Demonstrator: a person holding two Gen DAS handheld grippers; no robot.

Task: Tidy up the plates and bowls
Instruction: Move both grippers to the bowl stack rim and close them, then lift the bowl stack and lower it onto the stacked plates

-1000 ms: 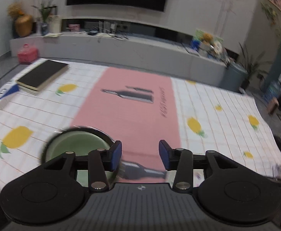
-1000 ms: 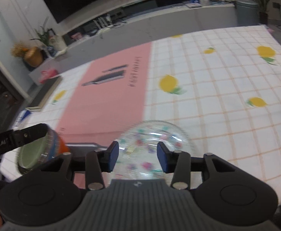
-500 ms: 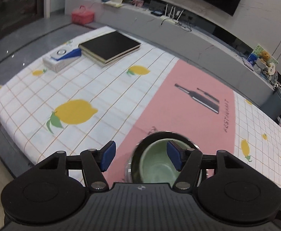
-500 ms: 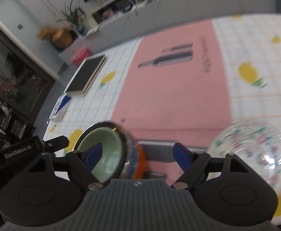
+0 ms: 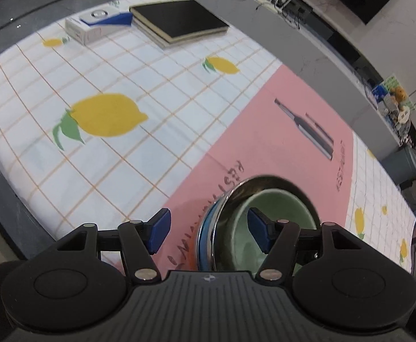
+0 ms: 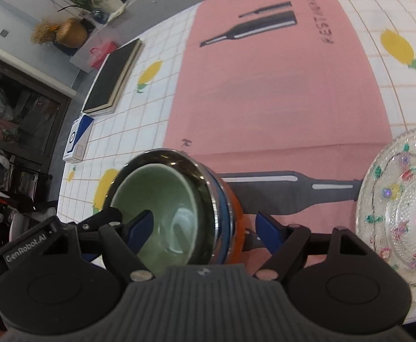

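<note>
A stack of nested bowls (image 5: 268, 211) stands on the pink part of the tablecloth: a pale green bowl inside a steel bowl, over blue and orange ones. It shows in the right wrist view (image 6: 173, 213) too. My left gripper (image 5: 208, 229) is open, its jaws straddling the stack's left rim, one inside the green bowl. My right gripper (image 6: 205, 225) is open around the stack's right rim. A clear glass plate with coloured flowers (image 6: 402, 211) lies to the right.
A black book (image 5: 179, 21) and a white and blue box (image 5: 98, 24) lie at the table's far left. The lemon-print cloth (image 5: 108, 119) covers the table. The table's near edge is just below the left gripper.
Both grippers have opened wider and closed in on the bowl stack, which now sits between each pair of jaws. The right gripper swung left, away from the glass plate.
</note>
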